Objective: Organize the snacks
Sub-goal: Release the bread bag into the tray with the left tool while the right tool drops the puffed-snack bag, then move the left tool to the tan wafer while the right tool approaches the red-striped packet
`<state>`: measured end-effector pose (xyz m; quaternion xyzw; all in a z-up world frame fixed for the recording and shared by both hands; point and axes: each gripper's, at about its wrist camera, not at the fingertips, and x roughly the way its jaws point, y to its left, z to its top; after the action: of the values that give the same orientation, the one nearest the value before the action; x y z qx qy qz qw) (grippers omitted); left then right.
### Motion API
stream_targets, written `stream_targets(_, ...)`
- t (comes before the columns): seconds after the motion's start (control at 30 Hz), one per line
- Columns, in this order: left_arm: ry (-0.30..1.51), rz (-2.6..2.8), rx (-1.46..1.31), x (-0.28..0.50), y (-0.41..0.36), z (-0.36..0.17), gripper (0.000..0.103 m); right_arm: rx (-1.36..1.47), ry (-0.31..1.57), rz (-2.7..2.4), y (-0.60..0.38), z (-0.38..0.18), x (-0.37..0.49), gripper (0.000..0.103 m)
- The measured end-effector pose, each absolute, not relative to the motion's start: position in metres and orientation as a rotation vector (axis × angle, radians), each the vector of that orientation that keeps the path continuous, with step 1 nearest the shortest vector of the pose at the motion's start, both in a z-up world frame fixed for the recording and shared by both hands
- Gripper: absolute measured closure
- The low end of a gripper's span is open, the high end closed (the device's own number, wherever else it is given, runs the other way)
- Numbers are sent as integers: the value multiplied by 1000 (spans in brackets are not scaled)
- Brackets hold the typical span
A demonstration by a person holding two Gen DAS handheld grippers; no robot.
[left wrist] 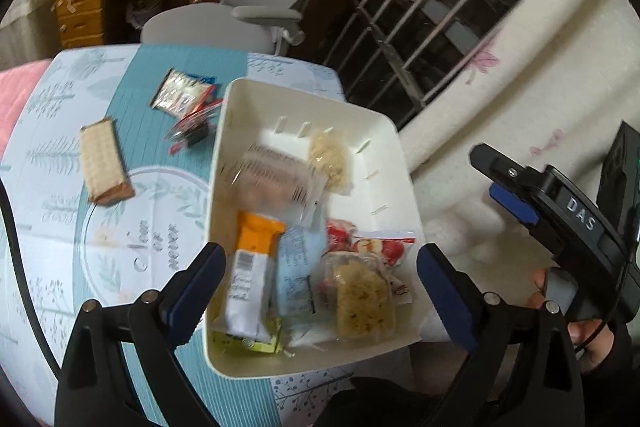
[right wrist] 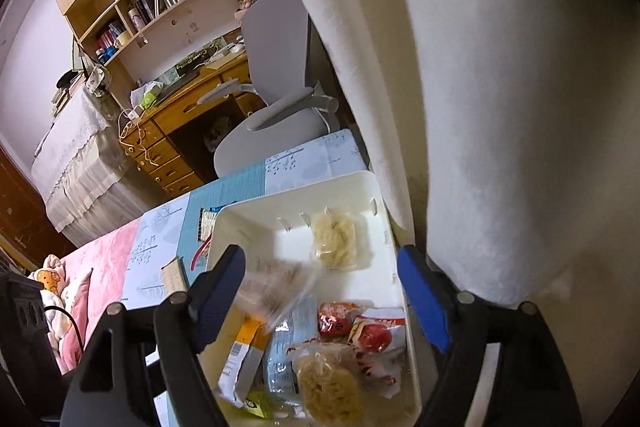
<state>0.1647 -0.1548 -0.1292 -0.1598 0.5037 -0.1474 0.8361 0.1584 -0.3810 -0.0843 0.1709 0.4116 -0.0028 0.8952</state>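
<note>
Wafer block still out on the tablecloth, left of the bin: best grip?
Take the wafer block across its narrow width, pads on the two long sides, coming from above. It lies flat and apart from the other wrappers, so both long edges look free. The open left gripper appears closer.

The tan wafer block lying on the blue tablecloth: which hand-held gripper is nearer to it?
Left. The left hand-held gripper hangs open over the white plastic bin, beside the tan wafer block. The right hand-held gripper is beyond the bin's far side, farther away.
</note>
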Motion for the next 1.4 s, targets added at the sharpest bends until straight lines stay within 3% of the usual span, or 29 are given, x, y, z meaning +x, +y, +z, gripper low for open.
stream_targets(0.53, 1118, -256, -442, 137, -99, -147, 7, 484, 1028, -12, -352, -128, 150, 24)
stream_targets(0.87, 1184, -263, -366, 129, -46, -147, 7, 587, 1110, -84, -312, -149, 133, 24)
stream_targets(1.4, 1282, -111, -254, 153, 101, -159, 7, 640, 1032, -155, -178, -150, 148, 24)
